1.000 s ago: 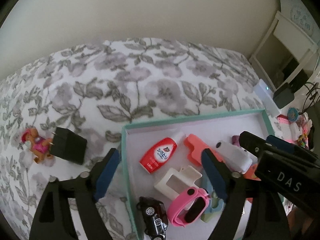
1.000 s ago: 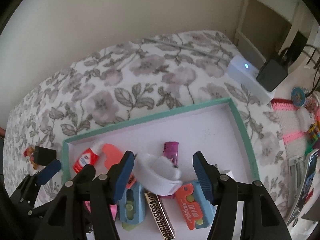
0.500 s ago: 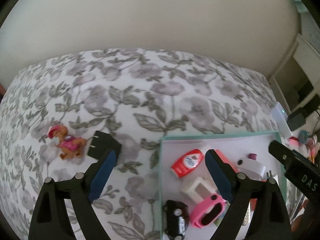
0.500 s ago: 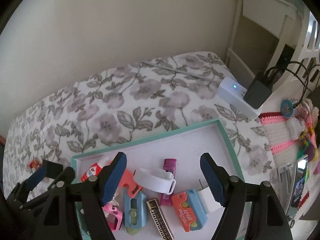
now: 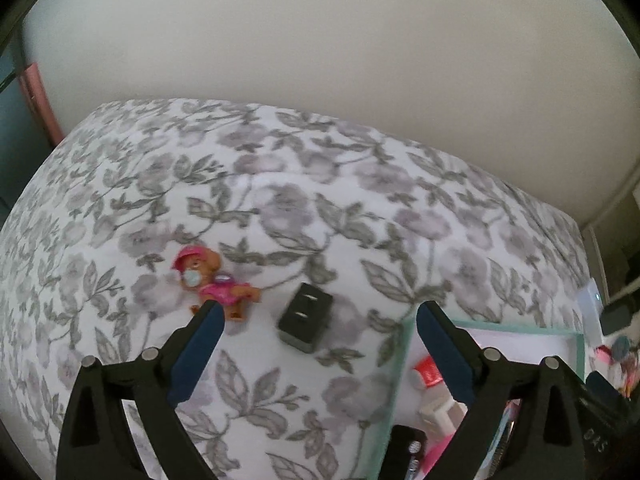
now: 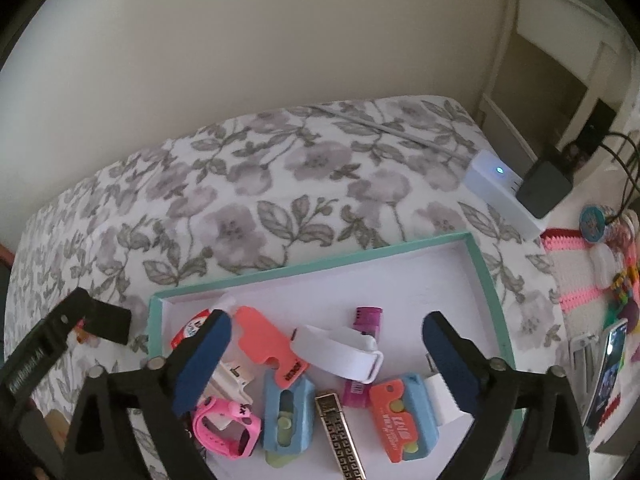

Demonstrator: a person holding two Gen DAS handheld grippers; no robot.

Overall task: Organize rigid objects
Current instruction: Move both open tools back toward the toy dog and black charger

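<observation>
Floral bedspread [image 5: 280,184] carries two strays, black charger [image 5: 306,318] and toy dog [image 5: 212,282], outside the well-filled tray [image 6: 486,276]. Left gripper [image 5: 316,324] and right gripper [image 6: 326,332] gape, empty.

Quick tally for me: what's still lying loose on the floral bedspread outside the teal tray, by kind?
Brown toy puppy figure in pink outfit: 1
Black plug-in charger block with two prongs: 1
Total: 2

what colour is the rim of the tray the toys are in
Teal green rim around a white floor; the right wrist view shows it best.
</observation>
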